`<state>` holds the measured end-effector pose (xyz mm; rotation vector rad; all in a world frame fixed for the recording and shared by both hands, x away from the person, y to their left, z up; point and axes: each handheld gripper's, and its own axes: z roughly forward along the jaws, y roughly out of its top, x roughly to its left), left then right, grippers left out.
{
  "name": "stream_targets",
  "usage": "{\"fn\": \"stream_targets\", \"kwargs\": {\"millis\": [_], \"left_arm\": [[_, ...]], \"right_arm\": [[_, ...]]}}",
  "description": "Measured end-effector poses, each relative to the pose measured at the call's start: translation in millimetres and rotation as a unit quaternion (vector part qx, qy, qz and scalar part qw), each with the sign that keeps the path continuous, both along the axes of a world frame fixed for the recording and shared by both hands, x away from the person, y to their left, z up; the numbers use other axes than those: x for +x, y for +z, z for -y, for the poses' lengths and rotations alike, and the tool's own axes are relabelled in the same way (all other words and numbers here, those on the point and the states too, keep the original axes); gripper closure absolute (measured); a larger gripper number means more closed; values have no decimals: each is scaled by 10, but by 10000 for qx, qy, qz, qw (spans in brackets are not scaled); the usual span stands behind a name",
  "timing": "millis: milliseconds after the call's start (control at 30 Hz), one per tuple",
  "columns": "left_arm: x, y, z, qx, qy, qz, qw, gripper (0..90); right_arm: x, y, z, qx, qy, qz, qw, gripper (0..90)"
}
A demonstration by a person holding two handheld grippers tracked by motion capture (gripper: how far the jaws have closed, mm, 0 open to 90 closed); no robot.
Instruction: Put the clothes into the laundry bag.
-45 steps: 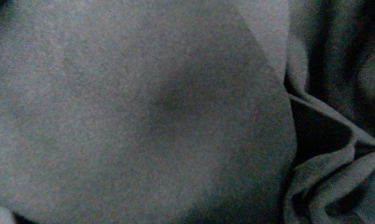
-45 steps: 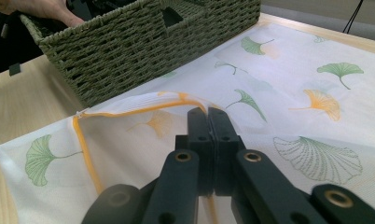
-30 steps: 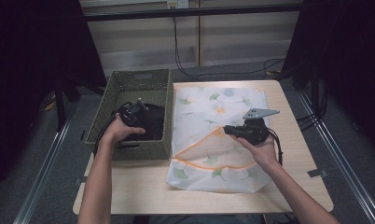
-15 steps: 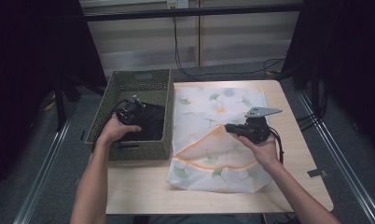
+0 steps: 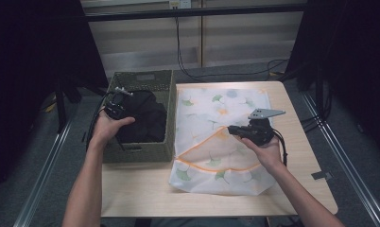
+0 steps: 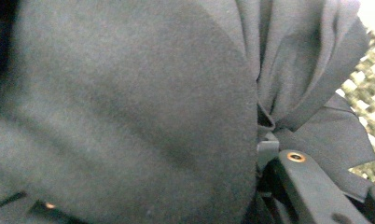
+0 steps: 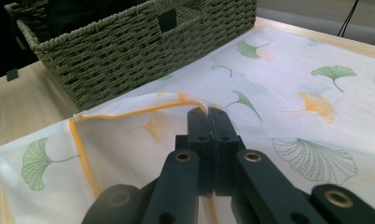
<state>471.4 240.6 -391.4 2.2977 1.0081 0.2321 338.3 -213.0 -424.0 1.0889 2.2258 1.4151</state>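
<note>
A black garment [image 5: 148, 118] lies bunched in the green woven basket [image 5: 141, 76] at the table's left. My left gripper [image 5: 116, 108] is over the basket's left side. Its jaws have just been closing and now pinch a fold of that black garment [image 6: 129, 102], beside one black finger [image 6: 309, 184]. A white mesh bag [image 5: 221, 106] printed with ginkgo leaves lies flat to the right of the basket. My right gripper [image 5: 233, 130] is shut on the bag's orange-trimmed opening edge [image 7: 129, 108] and holds that flap slightly raised. Its jaws [image 7: 207, 116] stand pressed together on the mesh.
The basket [image 7: 129, 51] sits close against the bag's left side. Bare wooden table [image 5: 141, 194] shows in front of both. Black cables [image 5: 188, 52] hang behind the table, and metal rails [image 5: 349, 161] run along the floor on either side.
My left gripper has closed on the black garment and lifted toward the basket's left side, pulling the cloth up with it. The right gripper and the bag have stayed put.
</note>
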Motion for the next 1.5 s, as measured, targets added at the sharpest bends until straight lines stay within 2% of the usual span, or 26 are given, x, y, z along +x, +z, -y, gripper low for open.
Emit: {"fn": "stream_targets", "kwargs": {"millis": [133,200,267,400,433,467,500,567,667,700,733,800,833,867,967,1067,1133,1200,1233,1267,1367,1400,1433,1500], "left_arm": [[-13,117,-20,-63,43,216,9997,641],[-16,161,-24,-39,47,221,9997,641],[-21,262,-64,-296,147,423,9986,641],[-44,352,-90,-392,150,524,9977,641],[-60,369,-85,-451,282,607,9967,641],[-60,390,-96,-405,264,628,9968,640],[-63,410,-119,-557,286,658,9959,640],[-72,427,-138,-682,342,741,9943,641],[-88,464,-175,-827,389,856,9921,641],[-88,464,-175,-827,389,856,9921,641],[-105,503,-204,-916,414,931,9906,641],[-114,521,-214,-950,415,966,9899,641],[-143,566,-229,-1013,438,1076,9880,641],[-143,566,-229,-1013,438,1076,9880,641],[-177,617,-271,-1159,466,1202,9849,641],[-208,671,-305,-1186,474,1300,9833,641],[-239,730,-317,-1287,509,1435,9799,641],[-241,750,-315,-1331,503,1455,9791,642],[-250,794,-304,-1386,538,1529,9770,642],[-250,794,-304,-1386,538,1529,9770,642],[-288,868,-290,-1582,493,1677,9718,642],[-288,868,-290,-1582,493,1677,9718,641],[-300,885,-285,-1642,498,1722,9700,641],[-307,909,-288,-1652,489,1747,9694,642]], "right_arm": [[-2,2,-3,8,-3,5,10000,899],[-1,3,0,9,-5,9,10000,899],[-3,4,4,23,-10,7,10000,899],[-3,8,8,32,-10,12,10000,899],[-2,8,8,43,-19,12,10000,899],[-3,8,9,49,-13,10,10000,899],[-7,11,7,63,-5,6,10000,899],[-12,16,6,56,-4,21,10000,899],[-14,17,7,66,0,26,10000,899],[-12,15,9,68,-3,25,10000,899],[-10,14,11,62,-2,31,10000,899],[-8,14,14,61,-3,34,10000,900],[-9,15,13,70,-14,30,10000,899],[-9,16,15,62,-7,37,10000,899],[-10,17,14,62,-14,37,10000,900],[-10,16,11,65,-8,38,10000,900],[-9,16,10,70,2,31,10000,900],[-4,10,5,87,5,15,10000,900],[-3,8,2,89,5,6,10000,900],[-3,8,2,89,5,6,10000,900],[-10,17,6,77,23,36,10000,900],[-10,17,6,77,23,36,10000,900],[-10,18,10,80,10,40,10000,900],[-9,20,17,89,7,44,10000,900]]}}
